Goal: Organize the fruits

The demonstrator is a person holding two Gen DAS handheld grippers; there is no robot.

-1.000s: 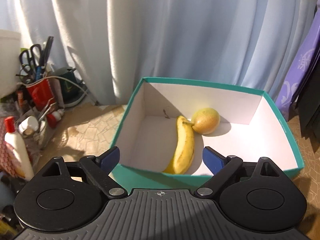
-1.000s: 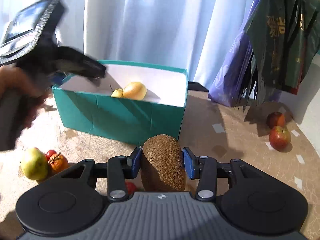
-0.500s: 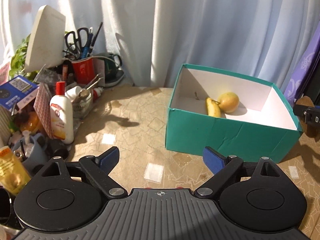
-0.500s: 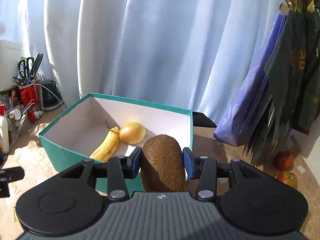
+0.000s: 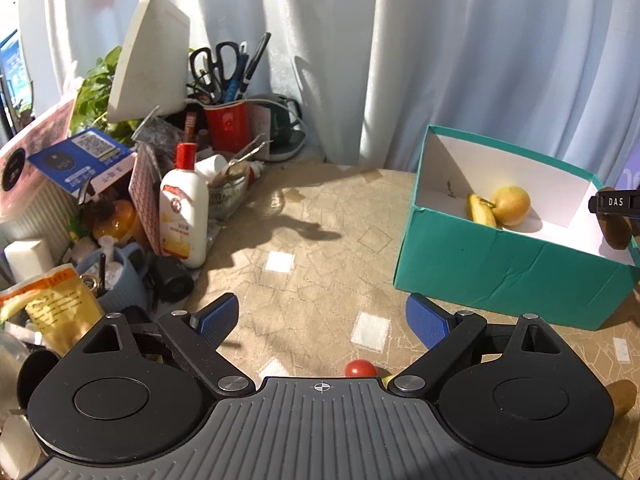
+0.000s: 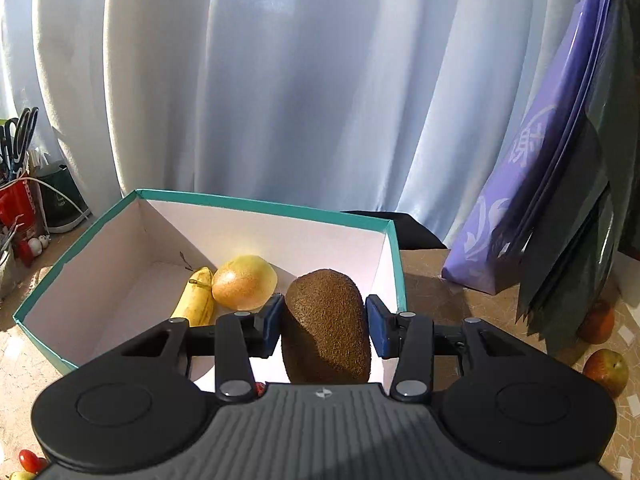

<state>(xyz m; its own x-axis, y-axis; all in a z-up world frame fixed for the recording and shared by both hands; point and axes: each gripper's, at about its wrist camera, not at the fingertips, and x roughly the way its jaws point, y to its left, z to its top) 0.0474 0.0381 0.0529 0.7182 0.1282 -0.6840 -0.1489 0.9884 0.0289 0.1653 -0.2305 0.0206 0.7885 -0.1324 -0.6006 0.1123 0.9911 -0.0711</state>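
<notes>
Lettering "DAS" on right gripper (image 5: 616,216), gripping kiwi (image 6: 327,326).

The table (image 5: 320,216) has a beige patterned cover with small white squares. Ahead and right of the left gripper stands a teal box (image 5: 500,268) on it, and close below the gripper lies a cherry tomato (image 5: 360,369). Ahead and left stands a white bottle (image 5: 184,216) among clutter, and right of the right gripper lie two apples (image 6: 606,366).
</notes>
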